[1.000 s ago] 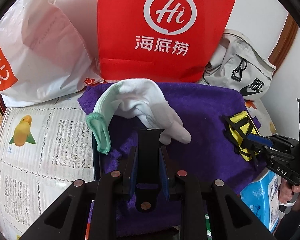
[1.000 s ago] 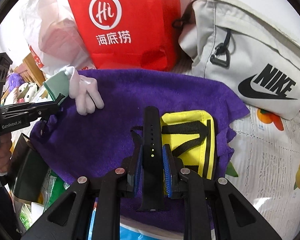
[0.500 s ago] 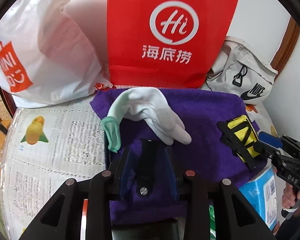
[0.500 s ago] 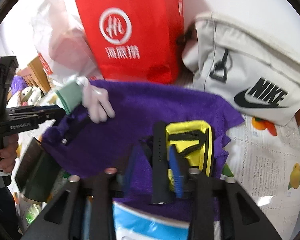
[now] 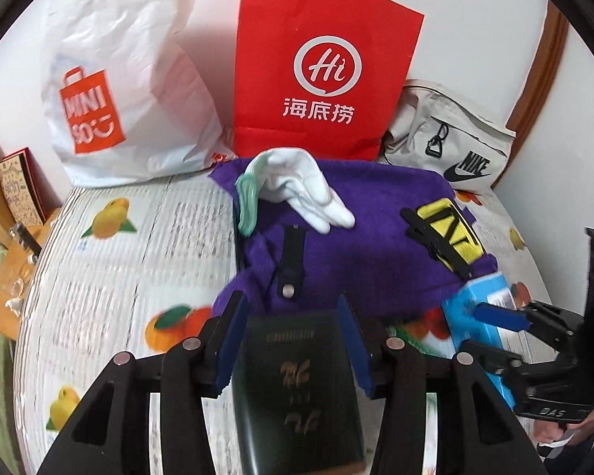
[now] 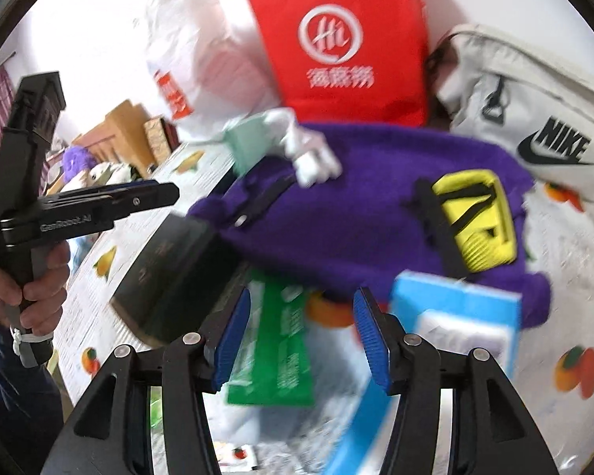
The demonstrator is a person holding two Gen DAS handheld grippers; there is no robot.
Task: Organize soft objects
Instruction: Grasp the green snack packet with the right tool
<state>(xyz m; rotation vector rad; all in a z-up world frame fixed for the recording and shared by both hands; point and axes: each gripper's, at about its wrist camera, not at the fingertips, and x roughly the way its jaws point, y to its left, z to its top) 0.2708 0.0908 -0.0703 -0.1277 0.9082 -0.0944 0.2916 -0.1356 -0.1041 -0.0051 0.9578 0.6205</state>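
left gripper (image 5: 293,340): jaws have just been opening, about half spread, nothing gripped; dark book (image 5: 301,388) lies below the gap, no pad contact.
right gripper (image 6: 303,336): jaws have just been opening, roughly half open, empty, over green packet (image 6: 273,348) and blue box (image 6: 451,328).
soft items: purple towel (image 5: 376,237) on tablecloth (image 5: 99,277); white glove (image 5: 297,186), black strap (image 5: 291,259) and yellow pouch (image 5: 451,229) on it.
risk: towel's near edge hangs over the book and box; a snag there would likely spill the glove.
view gap: only the right view shows the green packet; it is blurred.

Fuzzy purple towel (image 5: 376,233) (terry cloth)
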